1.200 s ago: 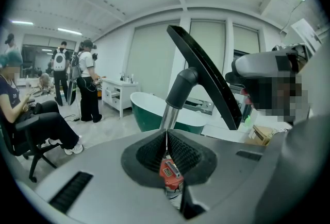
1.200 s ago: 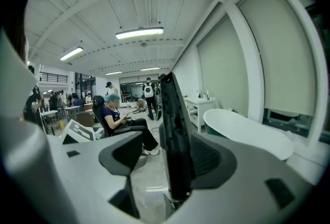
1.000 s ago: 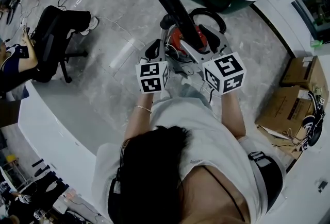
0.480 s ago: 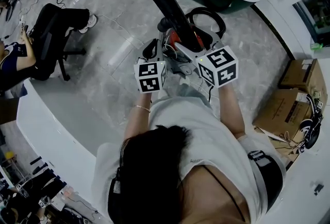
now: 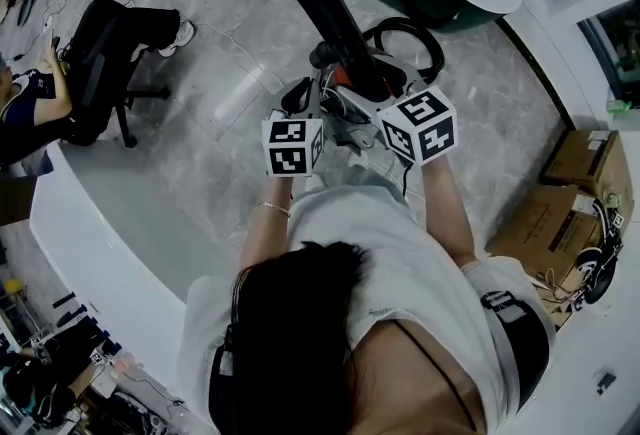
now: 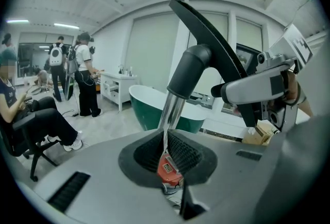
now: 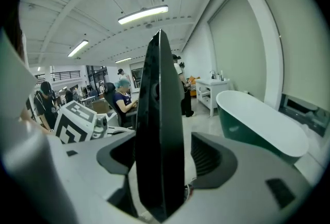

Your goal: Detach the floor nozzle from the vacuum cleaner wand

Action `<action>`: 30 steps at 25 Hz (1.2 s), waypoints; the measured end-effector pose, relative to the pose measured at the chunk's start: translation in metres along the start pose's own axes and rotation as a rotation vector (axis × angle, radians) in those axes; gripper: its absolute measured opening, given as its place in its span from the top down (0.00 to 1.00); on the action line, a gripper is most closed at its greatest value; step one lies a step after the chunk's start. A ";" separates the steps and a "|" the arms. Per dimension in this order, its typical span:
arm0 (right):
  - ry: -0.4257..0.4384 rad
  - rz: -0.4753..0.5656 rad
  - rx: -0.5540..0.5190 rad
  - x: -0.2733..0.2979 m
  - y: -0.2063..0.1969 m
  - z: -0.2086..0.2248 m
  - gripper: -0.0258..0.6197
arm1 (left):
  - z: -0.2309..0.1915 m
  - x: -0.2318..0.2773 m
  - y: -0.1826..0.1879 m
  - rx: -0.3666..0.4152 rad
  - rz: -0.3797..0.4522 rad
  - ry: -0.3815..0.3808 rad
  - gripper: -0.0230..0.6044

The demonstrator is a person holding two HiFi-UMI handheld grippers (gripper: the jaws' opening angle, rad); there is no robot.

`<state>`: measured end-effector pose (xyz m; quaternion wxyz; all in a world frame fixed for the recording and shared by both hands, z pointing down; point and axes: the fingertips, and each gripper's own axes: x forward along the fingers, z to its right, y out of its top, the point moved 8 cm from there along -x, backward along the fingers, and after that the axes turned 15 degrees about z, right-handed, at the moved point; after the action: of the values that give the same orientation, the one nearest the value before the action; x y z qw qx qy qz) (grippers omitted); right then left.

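Illumination is bright, even and diffuse in all three views. The sources are ceiling tube lights [image 7: 143, 14], which are overexposed in both gripper views, and a pale translucent window wall [image 6: 149, 48]. In the head view the polished floor [image 5: 235, 98] carries a whitish reflected streak; shadows are soft and short. That view is sharp, with mild bending of straight lines near its borders. Both gripper views show strong fisheye curvature and black vignetted corners. The metal wand [image 6: 170, 112] bears a specular streak. The floor nozzle [image 7: 160, 130], close to the lens, reads as a near-black, soft-edged silhouette.
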<state>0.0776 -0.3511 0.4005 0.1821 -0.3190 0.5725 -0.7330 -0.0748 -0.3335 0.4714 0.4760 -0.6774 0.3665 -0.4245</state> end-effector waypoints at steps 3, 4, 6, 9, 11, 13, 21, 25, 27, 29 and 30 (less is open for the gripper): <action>0.005 -0.022 -0.004 0.005 -0.001 0.002 0.47 | 0.002 0.005 0.000 0.003 -0.004 -0.006 0.95; 0.011 -0.031 -0.006 0.007 -0.001 0.002 0.47 | 0.001 0.007 0.000 0.002 -0.006 -0.008 0.95; 0.029 -0.047 -0.006 0.013 -0.001 0.000 0.47 | -0.003 0.008 -0.001 -0.001 -0.012 -0.013 0.95; 0.056 -0.060 0.003 0.016 -0.001 0.000 0.47 | -0.006 0.010 -0.002 -0.007 -0.016 -0.024 0.95; 0.068 -0.065 0.012 0.017 0.000 0.002 0.48 | -0.005 0.012 -0.001 -0.007 -0.011 -0.027 0.95; 0.073 -0.072 0.003 0.018 0.001 0.001 0.59 | -0.006 0.012 0.000 -0.006 -0.011 -0.029 0.95; 0.092 -0.135 0.013 0.019 0.001 -0.004 0.70 | -0.013 0.009 -0.004 -0.019 0.004 -0.017 0.95; 0.098 -0.162 0.042 0.020 0.002 -0.006 0.70 | -0.017 0.011 -0.003 -0.022 0.005 -0.062 0.87; 0.094 -0.160 0.041 0.022 0.003 -0.006 0.70 | -0.018 0.014 -0.002 -0.022 0.008 -0.096 0.79; 0.093 -0.156 0.045 0.022 0.002 -0.006 0.70 | -0.018 0.017 -0.001 -0.010 0.017 -0.114 0.75; 0.093 -0.155 0.052 0.021 0.002 -0.006 0.70 | -0.018 0.018 -0.001 -0.002 0.025 -0.118 0.73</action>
<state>0.0580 -0.3604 0.4031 0.1063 -0.3230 0.5348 -0.7735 -0.0841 -0.3555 0.4800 0.5014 -0.6971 0.3465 -0.3777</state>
